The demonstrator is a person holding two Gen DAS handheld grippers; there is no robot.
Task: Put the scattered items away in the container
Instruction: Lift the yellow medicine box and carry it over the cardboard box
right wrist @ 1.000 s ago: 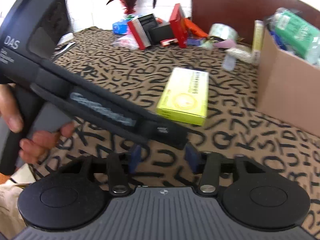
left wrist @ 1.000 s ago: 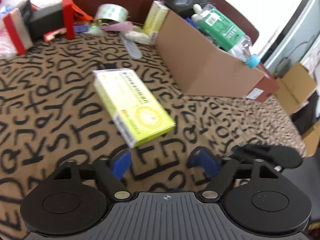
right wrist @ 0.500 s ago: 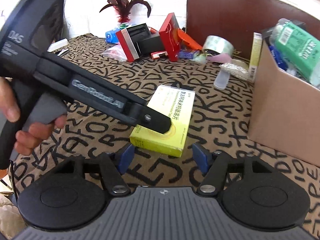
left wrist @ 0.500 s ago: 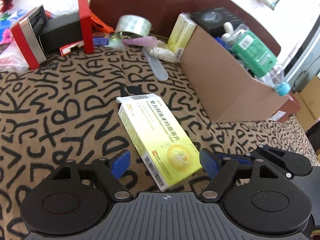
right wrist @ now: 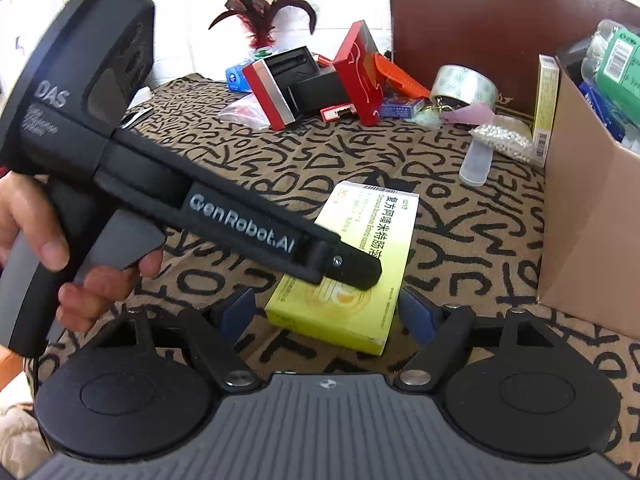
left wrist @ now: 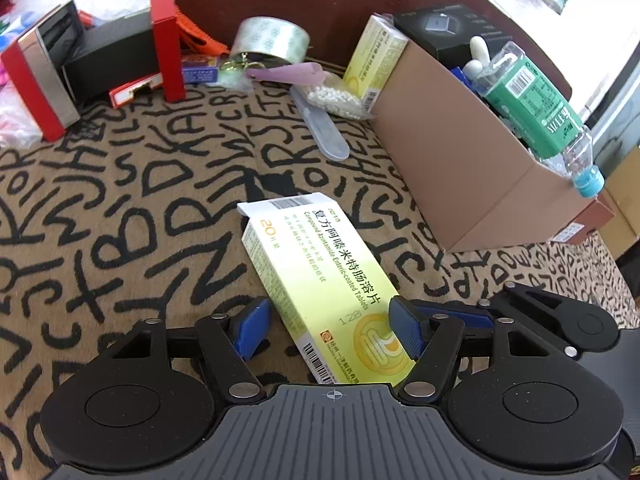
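Observation:
A yellow-green tablet box lies flat on the letter-patterned cloth; it also shows in the right wrist view. My left gripper is open with its blue pads on either side of the box's near end, the right pad at its edge. My right gripper is open, also straddling the box's near end. The left gripper's body crosses the right wrist view above the box. The cardboard container stands to the right, holding a green-labelled bottle and other items.
At the back lie a tape roll, red boxes, a black case, a second yellow box leaning on the container, a bag of white beads and a clear plastic tube.
Both grippers have moved forward and opened wider, so the tablet box now sits between their pads. The box has not moved.

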